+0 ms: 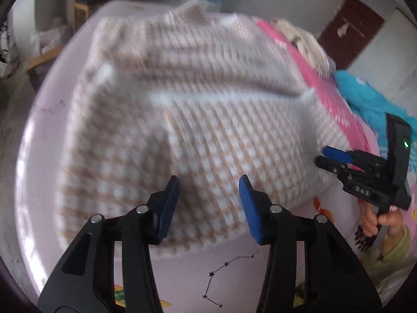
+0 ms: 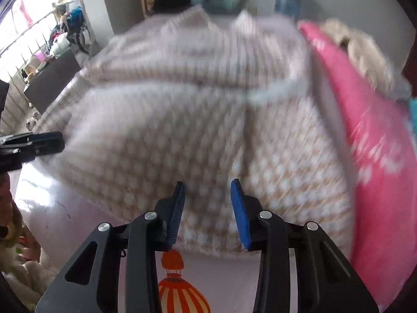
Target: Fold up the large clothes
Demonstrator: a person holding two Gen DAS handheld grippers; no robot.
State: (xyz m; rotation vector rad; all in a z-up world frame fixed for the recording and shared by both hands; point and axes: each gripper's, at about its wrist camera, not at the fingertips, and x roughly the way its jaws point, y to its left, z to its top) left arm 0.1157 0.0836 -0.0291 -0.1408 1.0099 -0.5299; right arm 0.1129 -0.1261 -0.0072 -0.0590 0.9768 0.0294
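The garment (image 1: 182,120) you are folding lies spread across the bed (image 1: 44,135), a knit in tan and white checks with a white band running across its middle. In both views it is smeared by motion blur, so its finer folds cannot be read. Its near hem sits just ahead of both your grippers, and its far end reaches toward the head of the bed.

Your left gripper (image 1: 208,206) hovers over the near hem with its blue fingers (image 1: 169,208) spread wide and nothing between them. Your right gripper (image 2: 207,214) is likewise wide, its pads empty, poised above the hem on the garment's right half (image 2: 273,177).

In the left view your right gripper (image 1: 323,156) appears from the side at the garment's right edge, with your hand (image 1: 378,221) on its handle. In the right view your left gripper (image 2: 56,143) shows at the garment's left edge.

The sheet beneath is pale lilac with a star-line print (image 1: 224,274) and an orange striped balloon (image 2: 179,287) near you. A pink blanket (image 2: 370,156) lies along the garment's right side, with a cream fluffy heap (image 2: 359,49) beyond it and a turquoise fuzzy cloth (image 1: 365,96) farther right. A wooden chair (image 1: 80,7) stands beyond the bed, and a dark red door (image 1: 349,31) is at the far right.
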